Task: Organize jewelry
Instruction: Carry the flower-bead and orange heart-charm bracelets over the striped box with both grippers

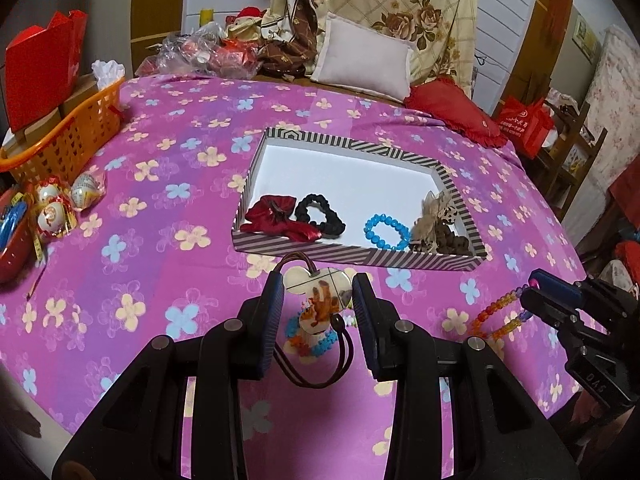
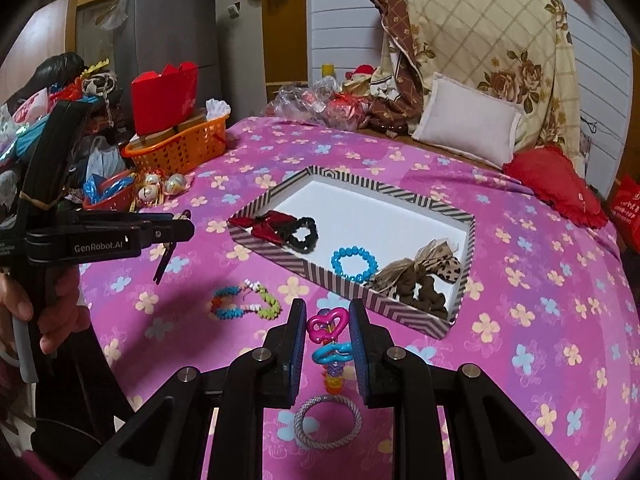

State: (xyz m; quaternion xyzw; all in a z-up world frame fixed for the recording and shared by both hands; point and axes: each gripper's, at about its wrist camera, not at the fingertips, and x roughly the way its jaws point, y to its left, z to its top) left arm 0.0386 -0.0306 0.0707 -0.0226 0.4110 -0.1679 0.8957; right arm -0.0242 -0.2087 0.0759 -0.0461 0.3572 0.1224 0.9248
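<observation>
Jaws: the left gripper point(image 1: 318, 294), lower centre of its own view, is closed on a cream heart-shaped pendant point(image 1: 320, 292) whose brown cord loops hang below; the right gripper point(image 2: 325, 330), lower centre of its view, stands only narrowly parted, with a bead strand topped by pink and blue heart charms point(image 2: 330, 340) between its pads. Contact there is not resolvable, but the strand hangs clear of the cloth in the left view, so it is judged held.

Largest first: the pink flowered bedspread point(image 1: 160, 200) fills each frame. At centre lies the striped tray point(image 1: 360, 258), its white floor mostly bare. Along its lower edge sit a red bow point(image 1: 276, 218), a black scrunchie point(image 1: 320, 214), a blue bead bracelet point(image 1: 386, 232) and a brown ribbon scrunchie point(image 1: 436, 220).

Progress: four pieces are stowed and two are in hand. A multicoloured bead bracelet point(image 2: 244, 302) and a silver mesh bangle point(image 2: 328, 420) remain on the cloth below the tray, so the task appears about half complete.
</observation>
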